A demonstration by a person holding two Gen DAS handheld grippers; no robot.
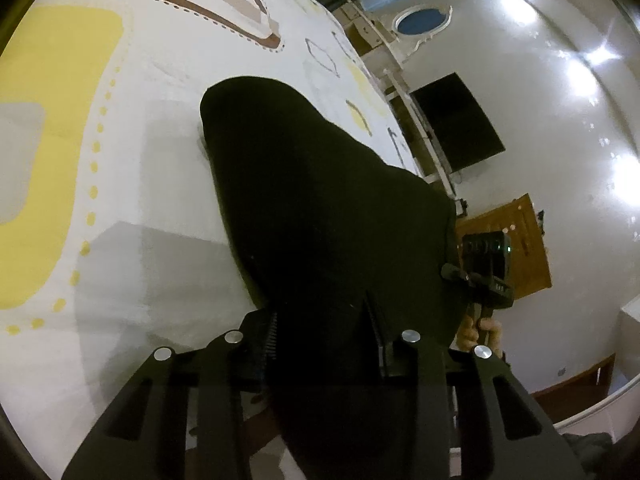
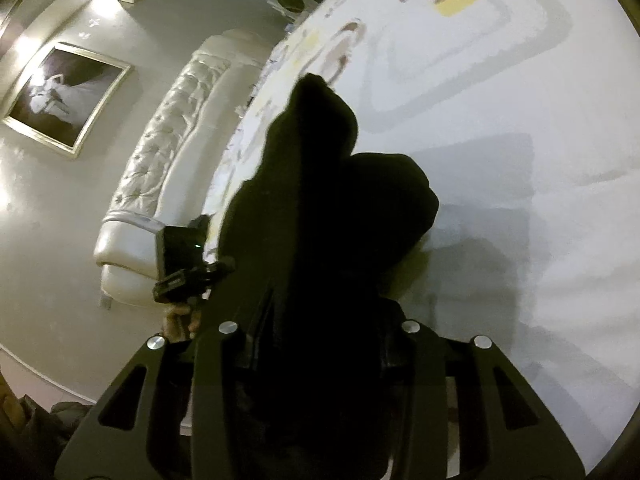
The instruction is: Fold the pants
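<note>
While the bed fills most of both views under its white cover printed with yellow, grey and brown shapes, the black pants lie across it as one long dark mass, the far end resting on the cover and the near end lifted toward you. Beyond the bed's edge, the right wrist view shows a white tufted headboard and a framed picture on the wall; the left wrist view shows a dark screen and a wooden door. Your left gripper has its fingers drawn in on the pants, pinching a bunch of the black cloth that hides the gap between them. Your right gripper does the same, its fingers pinching the dark fabric, which rises in a fold just ahead. Each view catches the other gripper's small camera beside the cloth.
</note>
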